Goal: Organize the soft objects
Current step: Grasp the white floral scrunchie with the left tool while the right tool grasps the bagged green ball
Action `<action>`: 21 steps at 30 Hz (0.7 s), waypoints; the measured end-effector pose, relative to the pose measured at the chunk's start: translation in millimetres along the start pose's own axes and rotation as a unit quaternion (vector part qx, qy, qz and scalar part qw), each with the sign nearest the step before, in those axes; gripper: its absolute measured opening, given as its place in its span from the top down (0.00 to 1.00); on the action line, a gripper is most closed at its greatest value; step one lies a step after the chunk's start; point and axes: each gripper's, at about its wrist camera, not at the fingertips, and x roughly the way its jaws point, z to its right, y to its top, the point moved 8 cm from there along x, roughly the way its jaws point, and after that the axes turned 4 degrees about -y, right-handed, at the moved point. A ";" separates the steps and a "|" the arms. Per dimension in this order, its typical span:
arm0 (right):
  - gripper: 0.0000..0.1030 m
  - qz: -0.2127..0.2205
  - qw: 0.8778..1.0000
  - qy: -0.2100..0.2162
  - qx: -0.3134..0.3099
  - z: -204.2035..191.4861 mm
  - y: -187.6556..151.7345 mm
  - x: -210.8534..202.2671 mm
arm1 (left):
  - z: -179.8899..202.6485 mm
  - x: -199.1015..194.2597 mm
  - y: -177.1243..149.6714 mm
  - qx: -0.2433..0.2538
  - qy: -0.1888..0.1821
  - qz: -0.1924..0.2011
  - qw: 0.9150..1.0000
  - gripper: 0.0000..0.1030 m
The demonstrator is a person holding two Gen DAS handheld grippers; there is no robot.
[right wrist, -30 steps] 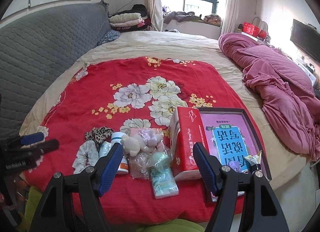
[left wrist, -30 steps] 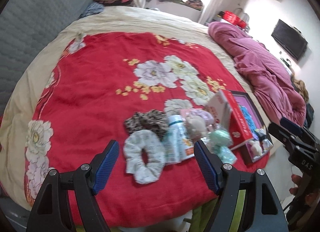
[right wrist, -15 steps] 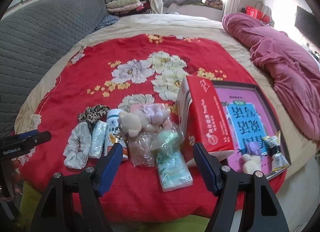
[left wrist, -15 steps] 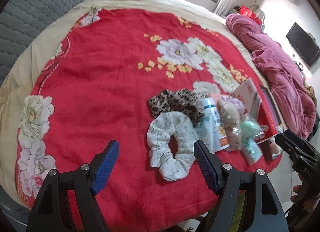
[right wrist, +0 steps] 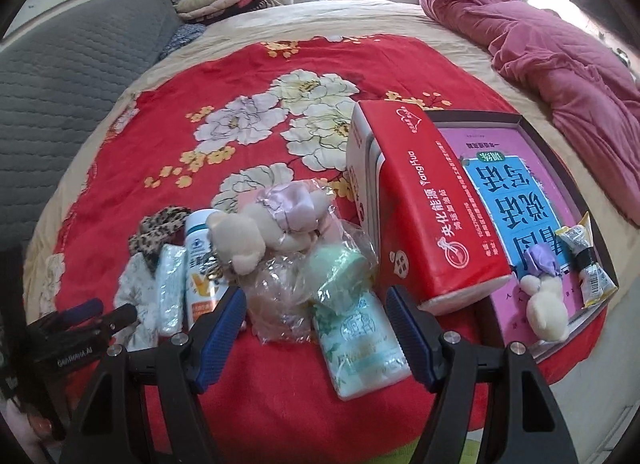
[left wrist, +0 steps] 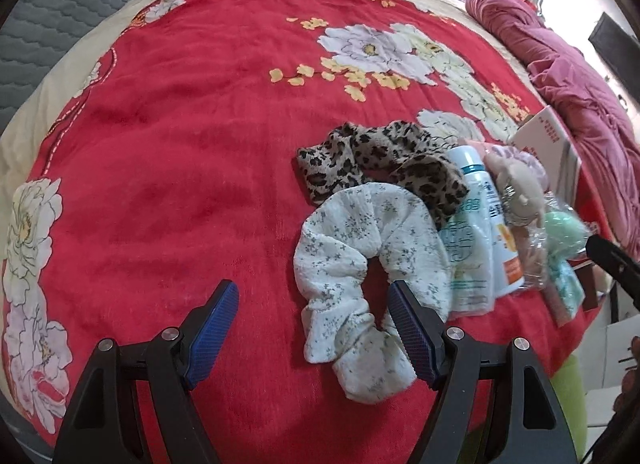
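Left gripper (left wrist: pixel 312 328): fingers wide apart, empty, over white floral fabric scrunchie (left wrist: pixel 362 288) at bed's near edge.
Right gripper (right wrist: pixel 316 334): fingers parted, empty.
Risk: snagging the overlapping leopard-print scrunchie (left wrist: pixel 380 162).

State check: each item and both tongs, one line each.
left tongs: open, empty, over the white scrunchie's edge
right tongs: open, empty
white scrunchie: flat on the blanket
leopard scrunchie: flat, partly under the white one
spray bottle: lying on its side
red box: closed, leaning on the tray rim
tray: open, toy and sachet inside
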 end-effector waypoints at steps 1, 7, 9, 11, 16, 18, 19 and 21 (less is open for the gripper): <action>0.30 -0.003 1.000 -0.008 0.002 -0.4 0.6 3.3 | -0.9 1.2 0.9 -0.002 -0.003 0.000 1.000 0.24; 0.31 -0.026 0.998 -0.051 0.020 -1.8 1.3 28.0 | -1.5 5.8 3.3 -0.006 -0.013 0.004 1.000 0.24; 0.35 -0.033 0.997 -0.062 0.026 -1.7 1.2 36.5 | -1.1 7.2 3.7 -0.004 -0.013 0.006 1.000 0.24; 0.41 -0.036 0.997 -0.067 0.033 -2.5 1.4 44.9 | -1.4 9.3 3.5 -0.005 -0.015 0.004 1.000 0.25; 0.61 -0.023 0.997 -0.066 0.044 0.4 5.8 51.2 | -3.1 14.2 4.3 -0.006 -0.009 0.000 1.000 0.42; 0.61 -0.025 0.997 -0.058 0.047 1.8 4.2 52.7 | -4.1 15.4 4.7 -0.008 -0.009 0.000 1.000 0.50; 0.62 -0.022 0.997 -0.054 0.047 2.0 4.5 50.9 | -4.8 15.4 5.1 -0.011 -0.012 0.001 1.000 0.60; 0.62 -0.015 0.998 -0.045 0.051 2.7 4.4 45.3 | -6.4 15.5 5.7 -0.018 -0.015 0.003 1.000 0.71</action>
